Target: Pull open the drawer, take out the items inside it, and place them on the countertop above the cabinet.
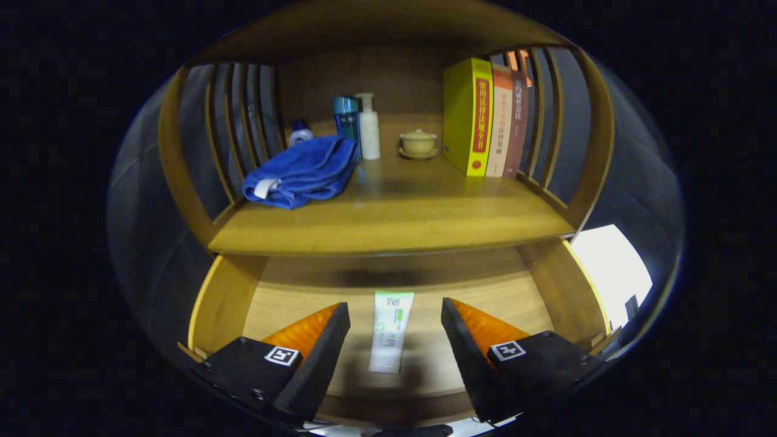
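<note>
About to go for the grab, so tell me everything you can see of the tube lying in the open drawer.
The tube is a white squeeze tube with green print, plastic by the look of it, lying flat on the open drawer's wooden floor. Its long axis runs along the line of the gripper's fingers, the wide crimped end away from them. It lies between the fingers of the open gripper, which do not touch it. Nothing else in the drawer touches it.

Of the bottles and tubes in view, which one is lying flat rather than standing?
The white-and-green tube, lying flat on the floor of the open drawer between the open gripper's fingers. The blue bottle and white pump bottle stand upright on the countertop.
</note>
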Available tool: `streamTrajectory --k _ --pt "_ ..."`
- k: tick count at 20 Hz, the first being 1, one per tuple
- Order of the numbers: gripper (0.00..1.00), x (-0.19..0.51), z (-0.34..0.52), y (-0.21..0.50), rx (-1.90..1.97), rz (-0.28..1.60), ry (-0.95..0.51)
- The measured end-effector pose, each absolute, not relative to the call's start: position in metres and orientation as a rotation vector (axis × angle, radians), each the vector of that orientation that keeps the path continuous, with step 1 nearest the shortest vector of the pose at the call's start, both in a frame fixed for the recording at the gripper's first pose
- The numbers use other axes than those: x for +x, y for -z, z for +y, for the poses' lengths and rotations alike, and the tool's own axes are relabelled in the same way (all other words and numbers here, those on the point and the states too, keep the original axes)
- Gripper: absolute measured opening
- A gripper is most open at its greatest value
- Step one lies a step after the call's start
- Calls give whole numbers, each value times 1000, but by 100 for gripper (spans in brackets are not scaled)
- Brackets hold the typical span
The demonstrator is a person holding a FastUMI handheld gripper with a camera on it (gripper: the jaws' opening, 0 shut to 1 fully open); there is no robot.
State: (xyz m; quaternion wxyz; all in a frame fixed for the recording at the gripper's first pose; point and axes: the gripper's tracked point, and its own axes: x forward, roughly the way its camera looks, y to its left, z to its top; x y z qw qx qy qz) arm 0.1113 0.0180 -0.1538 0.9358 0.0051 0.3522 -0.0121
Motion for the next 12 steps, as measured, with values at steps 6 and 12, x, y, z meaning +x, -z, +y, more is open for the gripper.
streamTrajectory --k 6,12 --pt "97 110 27 197 7 949 -6" --pt "96 106 30 223 8 1079 -3"
